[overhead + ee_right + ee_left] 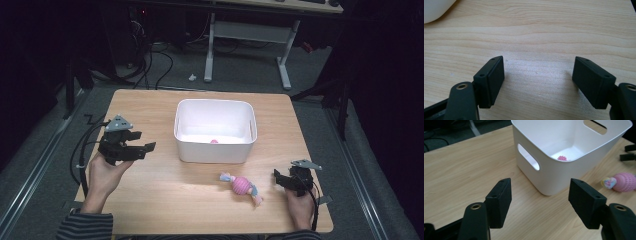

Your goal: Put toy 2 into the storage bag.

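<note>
The left gripper (131, 145) rests in a hand at the left of the bench (150, 200), its jaws wide apart and holding nothing; in the left gripper view (539, 200) they frame the near corner of the bin without touching it. The right gripper (286, 179) sits at the near right of the bench, jaws also spread wide and empty, with bare wood between them in the right gripper view (538, 80).

A white bin (215, 150) stands upright at the middle of the bench, with handle slots cut in its end walls. Inside it, on the floor near the near wall, lies a small pink ball (561, 158). A pink toy (241, 186) with pastel ends lies on the bench just near of the bin, between the two grippers and closer to the right one, apart from both.

No brand, label or writing can be read.

Beyond the bench, a white desk frame (285, 65) stands on the floor.
</note>
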